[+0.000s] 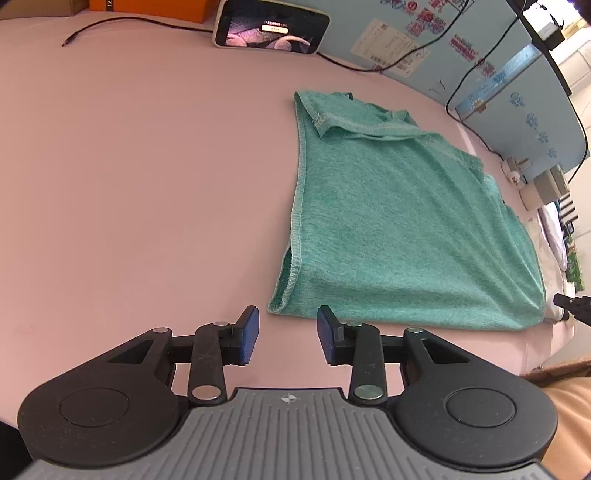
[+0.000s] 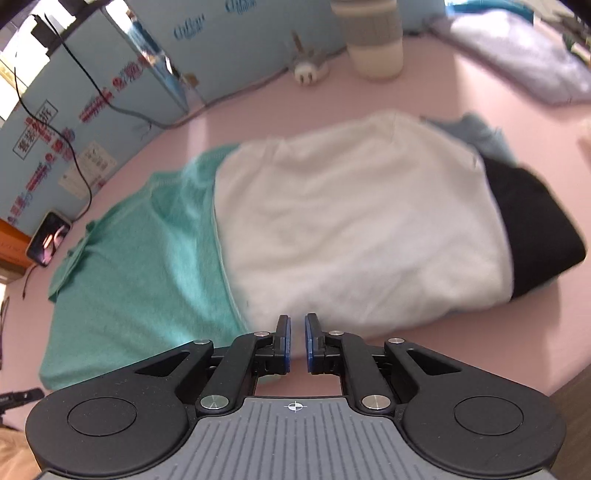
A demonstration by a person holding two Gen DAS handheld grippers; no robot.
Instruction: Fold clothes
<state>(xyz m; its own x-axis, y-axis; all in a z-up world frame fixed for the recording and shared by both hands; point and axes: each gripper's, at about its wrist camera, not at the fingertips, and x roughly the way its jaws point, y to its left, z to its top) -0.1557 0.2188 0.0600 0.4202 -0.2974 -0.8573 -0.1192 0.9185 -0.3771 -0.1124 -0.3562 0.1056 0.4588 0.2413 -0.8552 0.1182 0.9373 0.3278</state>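
A teal shirt (image 1: 402, 229) lies folded flat on the pink table (image 1: 147, 184), right of centre in the left wrist view. My left gripper (image 1: 288, 332) hovers just in front of the shirt's near left corner, open, with only bare table between its blue pads. In the right wrist view the teal shirt (image 2: 147, 266) lies left of a folded white garment (image 2: 362, 229), and a black garment (image 2: 535, 236) sticks out from under the white one on the right. My right gripper (image 2: 297, 341) sits at the white garment's near edge, its pads a narrow gap apart and pinching nothing.
A phone (image 1: 271, 29) leans at the table's far edge beside an orange box (image 1: 147, 7), with a black cable (image 1: 122, 22) trailing left. A pale cup (image 2: 373, 40) and a folded light garment (image 2: 517, 55) sit at the back. A blue wall (image 1: 517, 110) borders the table.
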